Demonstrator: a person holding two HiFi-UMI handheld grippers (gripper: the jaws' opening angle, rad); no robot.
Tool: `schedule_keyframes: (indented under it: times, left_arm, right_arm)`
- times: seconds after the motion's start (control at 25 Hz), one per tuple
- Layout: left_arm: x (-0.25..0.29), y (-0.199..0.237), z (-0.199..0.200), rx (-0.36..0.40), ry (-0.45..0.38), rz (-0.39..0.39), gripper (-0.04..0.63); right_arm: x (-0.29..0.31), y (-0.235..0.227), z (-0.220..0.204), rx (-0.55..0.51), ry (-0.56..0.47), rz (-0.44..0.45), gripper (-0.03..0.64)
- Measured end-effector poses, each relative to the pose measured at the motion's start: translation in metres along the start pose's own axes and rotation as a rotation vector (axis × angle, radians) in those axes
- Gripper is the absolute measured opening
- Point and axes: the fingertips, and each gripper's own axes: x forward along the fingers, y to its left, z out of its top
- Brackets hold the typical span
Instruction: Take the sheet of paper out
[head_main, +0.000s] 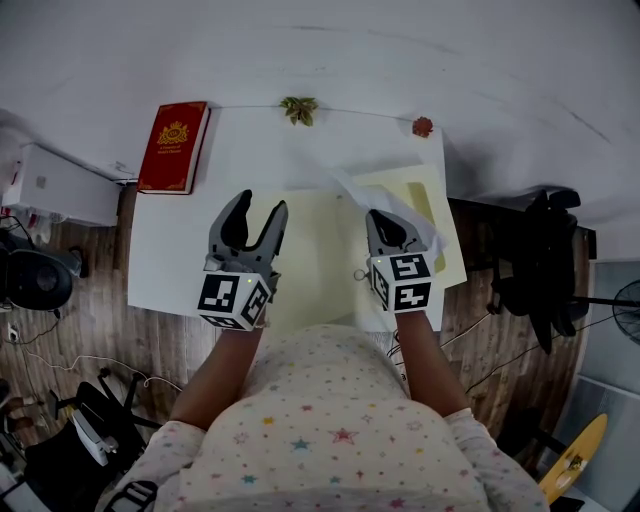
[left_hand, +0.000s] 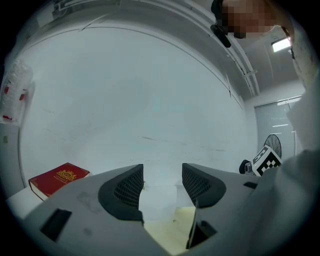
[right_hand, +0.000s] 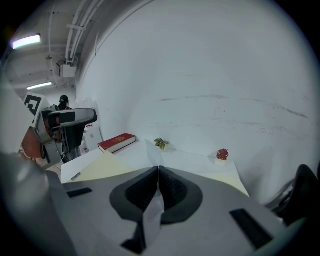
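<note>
Sheet of paper (head_main: 352, 190), centre-right, is clamped in the right gripper (right_hand: 158, 172). Pull it steadily while the gaping left gripper (left_hand: 162, 185) pins the yellow folder (head_main: 315, 262).

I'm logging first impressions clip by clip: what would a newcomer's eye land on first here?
The right hand-held gripper, shut on a white sheet of paper and holding it up above the pale yellow folder on the white table. Next, the left hand-held gripper, jaws apart and empty, over the folder's left part, and the red book at the table's far left corner.
</note>
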Motion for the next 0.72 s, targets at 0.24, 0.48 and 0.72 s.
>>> schedule_keyframes:
  times: [0.24,0.48,0.72]
  left_arm:
    - [0.001,0.000,0.002,0.003,-0.002,-0.004,0.238]
    - [0.003,-0.001,0.003,0.003,-0.006,-0.007,0.230]
    - [0.003,-0.004,0.003,0.003,-0.008,-0.005,0.222]
  right_arm:
    - [-0.006,-0.006,0.012,0.014,-0.031,-0.007,0.005]
    - [-0.013,-0.009,0.026,0.017,-0.070,-0.008,0.003]
    - [-0.020,-0.016,0.037,0.040,-0.107,-0.006,0.005]
